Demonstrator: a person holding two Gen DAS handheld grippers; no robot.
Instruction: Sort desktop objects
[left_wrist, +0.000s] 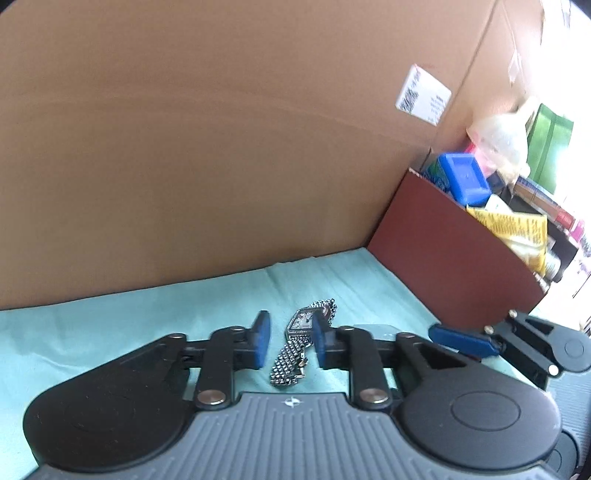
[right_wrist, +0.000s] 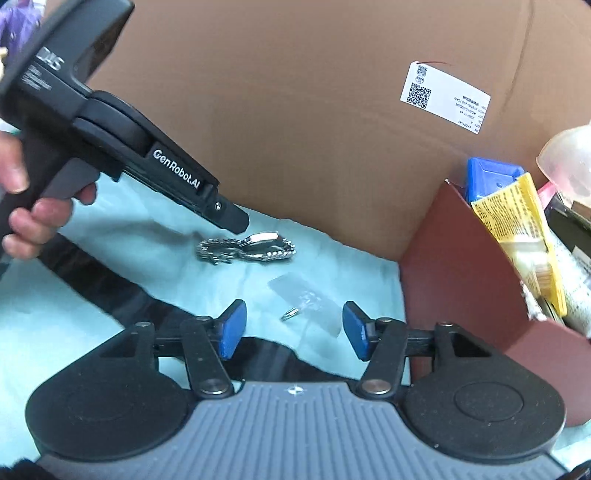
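Left gripper (left_wrist: 290, 345) poised around the beaded silver wristwatch (left_wrist: 303, 341)

Fingers part-open and holding nothing, watch between them on the teal cloth (left_wrist: 110, 332); close squarely on the case (links slip), red box (left_wrist: 443, 258) at 2 o'clock.

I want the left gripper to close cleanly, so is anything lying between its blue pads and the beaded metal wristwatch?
Nothing visible does. The left gripper is open, with the beaded silver metal wristwatch lying on the pale green cloth between its blue pads. The small clear plastic bag lies apart, nearer the open right gripper.
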